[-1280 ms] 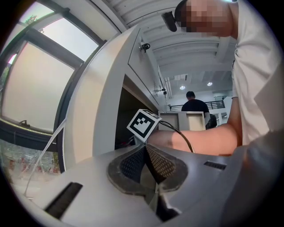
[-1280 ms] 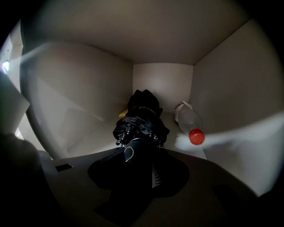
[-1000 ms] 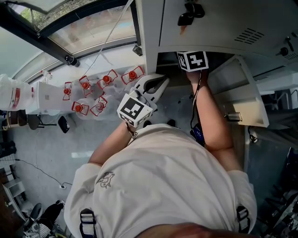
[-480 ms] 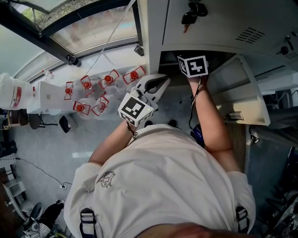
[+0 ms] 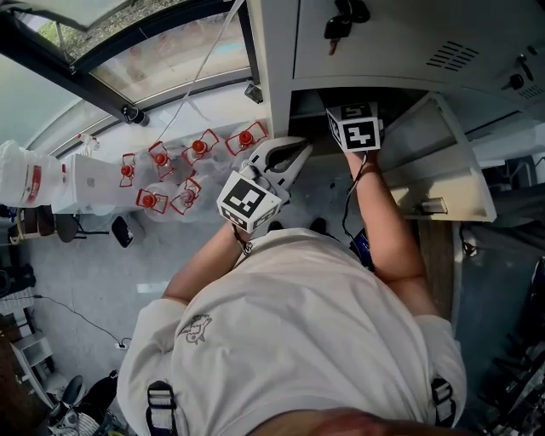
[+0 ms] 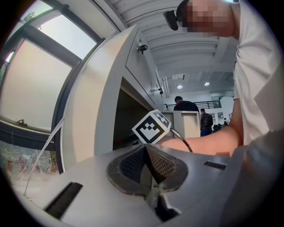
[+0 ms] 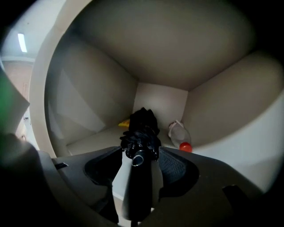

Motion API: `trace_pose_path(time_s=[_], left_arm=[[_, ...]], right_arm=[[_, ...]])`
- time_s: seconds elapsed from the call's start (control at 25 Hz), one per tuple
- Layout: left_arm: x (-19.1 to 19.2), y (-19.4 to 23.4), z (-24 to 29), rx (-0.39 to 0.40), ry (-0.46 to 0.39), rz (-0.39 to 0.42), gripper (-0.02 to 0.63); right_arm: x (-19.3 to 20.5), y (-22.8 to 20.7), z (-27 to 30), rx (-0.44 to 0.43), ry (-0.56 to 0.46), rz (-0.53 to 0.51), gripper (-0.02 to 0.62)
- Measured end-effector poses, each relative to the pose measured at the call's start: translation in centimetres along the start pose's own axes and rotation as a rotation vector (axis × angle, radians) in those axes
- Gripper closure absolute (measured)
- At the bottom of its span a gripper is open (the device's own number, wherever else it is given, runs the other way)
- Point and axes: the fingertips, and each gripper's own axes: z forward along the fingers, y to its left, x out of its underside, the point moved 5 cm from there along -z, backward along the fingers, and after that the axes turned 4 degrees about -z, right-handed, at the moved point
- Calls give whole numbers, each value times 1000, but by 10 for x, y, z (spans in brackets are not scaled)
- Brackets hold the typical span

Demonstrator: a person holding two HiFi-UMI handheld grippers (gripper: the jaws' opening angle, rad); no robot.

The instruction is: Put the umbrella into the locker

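Upper centre of the head view: an open locker (image 5: 277,77) compartment, dark inside, its door (image 5: 443,162) swung out to the right and keys (image 5: 343,21) hanging in the door above. Right gripper (image 5: 356,126) reaches into that opening, marker cube showing, jaws hidden inside from this angle. Left gripper (image 5: 289,157) is held just outside the compartment's left edge, in front of the person's white shirt (image 5: 298,341). Red-capped bottles (image 5: 170,174) sit in wrapped packs on the floor at the upper left. Left gripper view: left gripper (image 6: 145,148) has its jaws together, pads meeting at the tips, nothing between them; beyond them the locker's (image 6: 95,111) side wall fills the left half, and the other gripper's marker cube (image 6: 151,126) shows at the compartment mouth with a forearm (image 6: 199,144) behind it. Right gripper view: camera looks into the compartment. A folded black umbrella (image 7: 143,128) lies lengthwise between the jaws of the right gripper (image 7: 141,151), handle end toward the lens, bunched canopy resting on the compartment floor toward the back wall. Jaws stand apart and have just been opening; the left pad is clearly off the umbrella, the right pad close beside it. A clear bottle with a red cap (image 7: 179,137) lies at the back right corner, something yellow (image 7: 124,123) behind the umbrella at the back left.
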Motion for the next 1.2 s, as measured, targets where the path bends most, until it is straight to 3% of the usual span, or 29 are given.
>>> trace_pose_path(time_s=[0.52,0.8,1.2], left_arm=[[-5,-3,-6,54,-13,10,594],[-11,-9,-17,97,-35,21,594],[-11,-24,-37,52,-39,20,594]], right_arm=[[-7,16,-64,-12,-140,80,345],[0,55,-108,-77,-217,108,525],[21,82,-148,-163,-290,150,551]])
